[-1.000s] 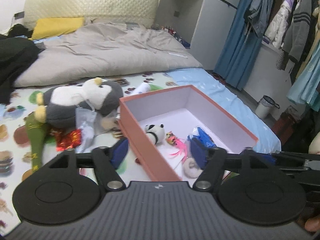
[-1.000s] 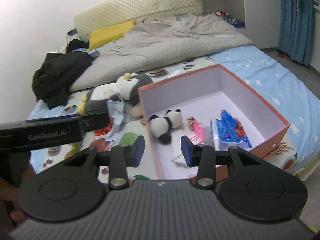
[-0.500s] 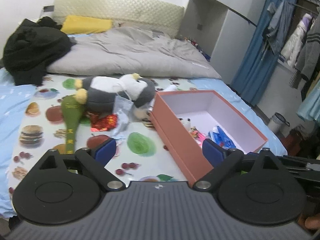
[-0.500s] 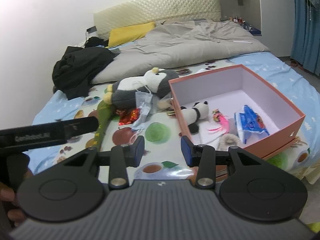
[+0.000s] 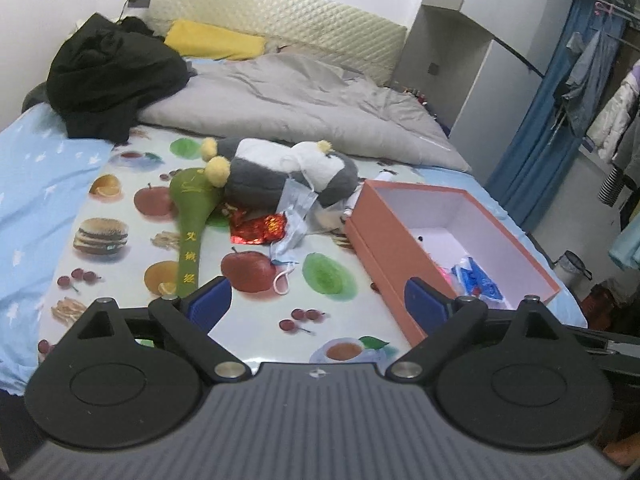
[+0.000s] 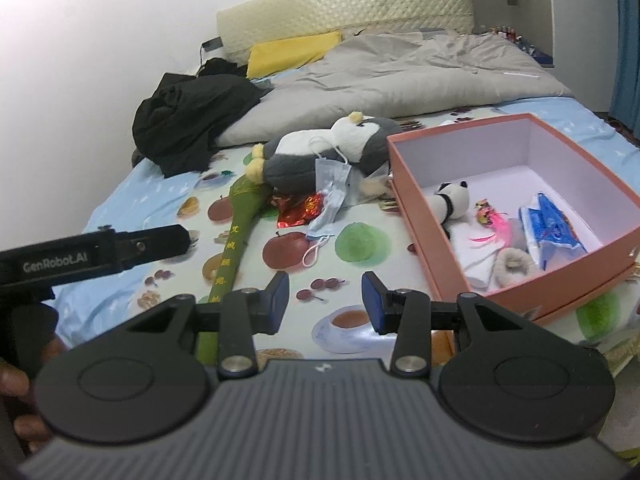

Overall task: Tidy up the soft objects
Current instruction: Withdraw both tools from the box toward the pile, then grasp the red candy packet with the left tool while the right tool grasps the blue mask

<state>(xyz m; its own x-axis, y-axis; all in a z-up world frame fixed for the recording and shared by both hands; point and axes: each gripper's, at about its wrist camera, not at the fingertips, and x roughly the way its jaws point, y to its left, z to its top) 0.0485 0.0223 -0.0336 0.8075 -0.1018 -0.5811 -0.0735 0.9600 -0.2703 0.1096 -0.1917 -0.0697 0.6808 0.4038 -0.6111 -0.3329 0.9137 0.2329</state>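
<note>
We've a small panda plush [image 6: 450, 202] in the orange cardboard box [image 6: 416, 216] at right; the grey penguin plush [image 5: 280, 172] at centre remains. Left gripper [image 5: 318, 304] wide, right gripper [image 6: 325, 300] half-open, both empty.

Both cameras sit low behind their own fingers, tilted down across the bed [image 5: 24, 184] toward the headboard [image 6: 344, 0]. The left wrist view looks from nearer the bed's left side; the right wrist view sits closer to the box [image 6: 520, 288]. Both share the penguin [image 5: 280, 172], mask [image 6: 332, 196] and box.
</note>
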